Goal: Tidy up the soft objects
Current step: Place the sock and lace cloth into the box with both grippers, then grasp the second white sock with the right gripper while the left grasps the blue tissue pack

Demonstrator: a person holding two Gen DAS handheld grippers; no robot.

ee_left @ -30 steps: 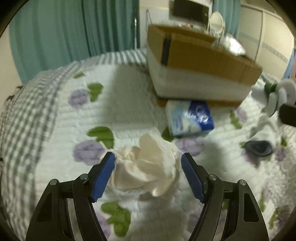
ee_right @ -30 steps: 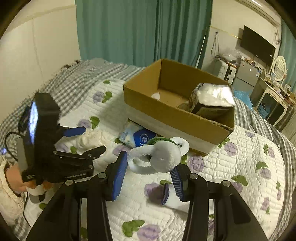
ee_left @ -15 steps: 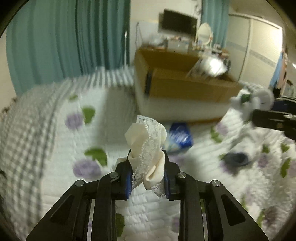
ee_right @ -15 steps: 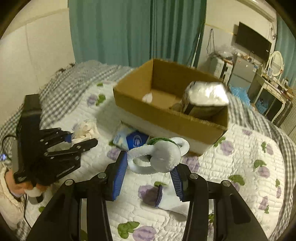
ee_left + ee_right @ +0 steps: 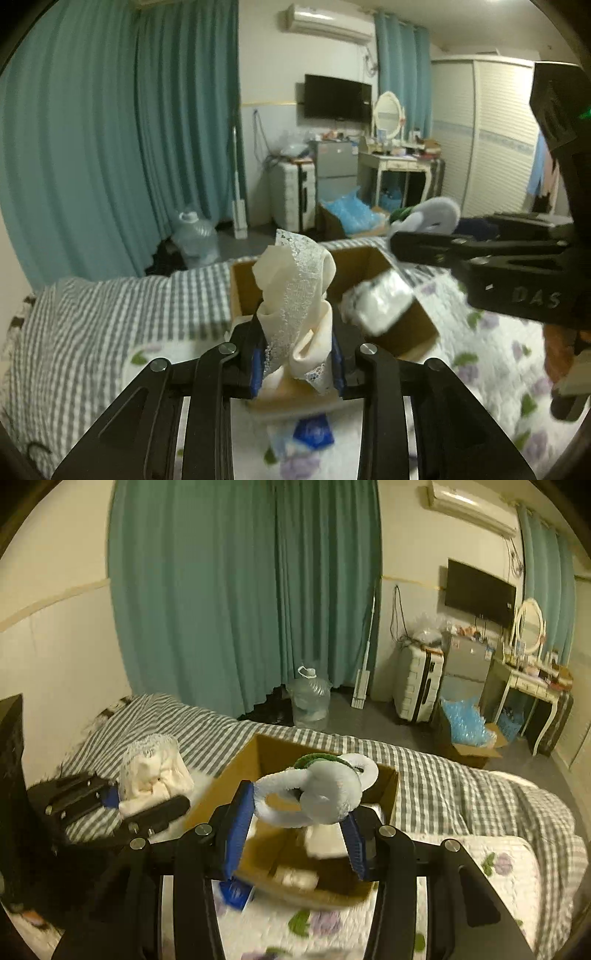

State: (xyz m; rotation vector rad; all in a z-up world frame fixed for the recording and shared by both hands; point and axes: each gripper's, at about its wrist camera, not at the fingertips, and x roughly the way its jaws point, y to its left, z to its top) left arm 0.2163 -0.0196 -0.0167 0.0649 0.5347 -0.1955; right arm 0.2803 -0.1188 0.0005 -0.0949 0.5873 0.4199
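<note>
Soft things: a cream cloth with lace (image 5: 295, 295) and a fluffy white toy (image 5: 317, 786). Both are held up in the air, over the bed (image 5: 443, 775) and near the box (image 5: 388, 786).
Cream cloth: thin and floppy, bunched into a lump, with a strip of holey lace down the front. It sticks up out of the left gripper (image 5: 295, 363).
Left fingers: nearly shut, and just easing apart a tiny bit. The blue pads pinch the bottom of the cloth.
Fluffy toy: round and furry, white with a bit of green on top, with loops like rings. It looks squashy.
Right gripper (image 5: 295, 834): its fingers are about half open, pressing on both sides of the toy and holding it.
Box: brown cardboard, open at the top, sitting on the flowery quilt (image 5: 498, 860). A white wrapped pack (image 5: 380, 306) is already inside.
Blue and white pack (image 5: 314, 432): lies on the quilt in front of the box, not put away yet.
Step now: I think both soft things are being carried to the box.
Next move: bring each one over the open top, lower it, then let go. The cloth may catch on the pads, so open wide.
Watch out: the two grippers are close together and could bump.
</note>
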